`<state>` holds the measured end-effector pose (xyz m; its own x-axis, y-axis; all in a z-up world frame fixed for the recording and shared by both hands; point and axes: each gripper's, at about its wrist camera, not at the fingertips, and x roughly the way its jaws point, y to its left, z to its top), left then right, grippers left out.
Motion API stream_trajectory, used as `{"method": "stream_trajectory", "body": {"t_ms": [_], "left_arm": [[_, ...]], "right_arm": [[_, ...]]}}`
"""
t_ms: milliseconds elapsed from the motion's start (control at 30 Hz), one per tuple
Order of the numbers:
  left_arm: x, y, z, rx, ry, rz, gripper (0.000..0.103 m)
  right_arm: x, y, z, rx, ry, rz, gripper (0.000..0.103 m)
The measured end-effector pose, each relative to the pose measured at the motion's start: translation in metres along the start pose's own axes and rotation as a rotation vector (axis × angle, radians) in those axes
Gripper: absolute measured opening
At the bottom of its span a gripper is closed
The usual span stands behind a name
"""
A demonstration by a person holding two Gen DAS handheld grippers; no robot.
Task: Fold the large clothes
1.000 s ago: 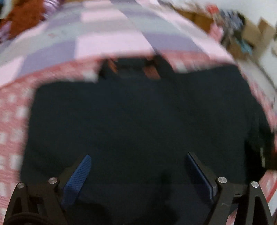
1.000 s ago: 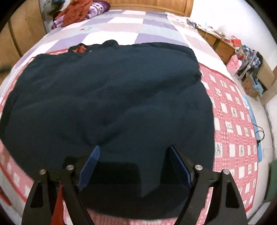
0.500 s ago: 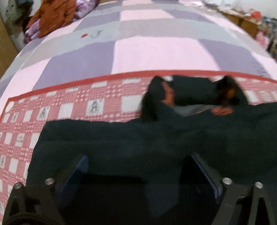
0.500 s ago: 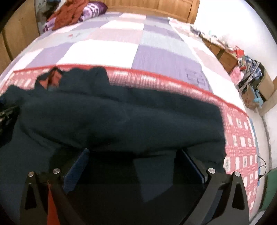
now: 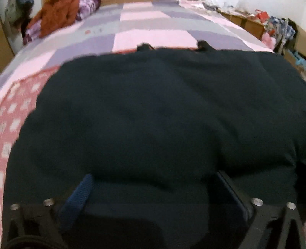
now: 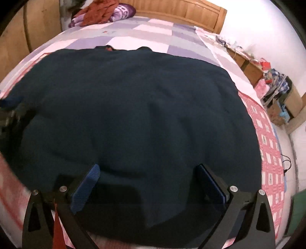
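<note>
Now the dark garment [image 6: 137,107] lies spread flat on the bed [image 6: 145,40]; both tongs, left [image 5: 153,193] and right [image 6: 147,182], have just been opening and stand wide apart above it, gripping nothing.

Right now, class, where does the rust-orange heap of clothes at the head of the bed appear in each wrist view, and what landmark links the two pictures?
Left wrist: the rust-orange heap lies at the top left corner.
Right wrist: the same heap lies at the top, left of centre.
Shared landmark: the dark garment spread across the bed.
</note>
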<state>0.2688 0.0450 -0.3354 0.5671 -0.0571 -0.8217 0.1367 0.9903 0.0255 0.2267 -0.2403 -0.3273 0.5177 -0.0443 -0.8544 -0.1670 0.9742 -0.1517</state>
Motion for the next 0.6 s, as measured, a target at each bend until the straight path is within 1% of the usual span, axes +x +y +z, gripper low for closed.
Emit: {"method": "stream_trajectory", "body": {"t_ms": [100,167,267,367,433,533,600], "left_arm": [[0.025,0.006,0.033,-0.013,-0.004,0.011,0.103],[0.044,0.009,0.057,-0.016,0.008,0.026,0.103],[0.066,0.015,0.081,-0.031,0.035,0.048,0.103],[0.074,0.014,0.094,-0.027,0.046,0.068,0.103],[0.077,0.02,0.1,-0.036,0.053,0.072,0.103],[0.077,0.036,0.102,-0.066,0.048,0.101,0.103],[0.077,0.05,0.104,-0.098,0.045,0.123,0.103]], "right_arm": [[0.027,-0.002,0.03,0.0,-0.009,-0.028,0.103],[0.046,-0.006,0.055,0.013,0.003,-0.02,0.103],[0.066,-0.009,0.084,0.015,0.024,-0.015,0.103],[0.084,-0.016,0.114,0.033,0.028,-0.04,0.103],[0.097,-0.028,0.127,0.079,0.043,-0.024,0.103],[0.11,-0.043,0.14,0.1,0.047,-0.038,0.103],[0.112,-0.058,0.142,0.124,0.049,-0.048,0.103]]}}
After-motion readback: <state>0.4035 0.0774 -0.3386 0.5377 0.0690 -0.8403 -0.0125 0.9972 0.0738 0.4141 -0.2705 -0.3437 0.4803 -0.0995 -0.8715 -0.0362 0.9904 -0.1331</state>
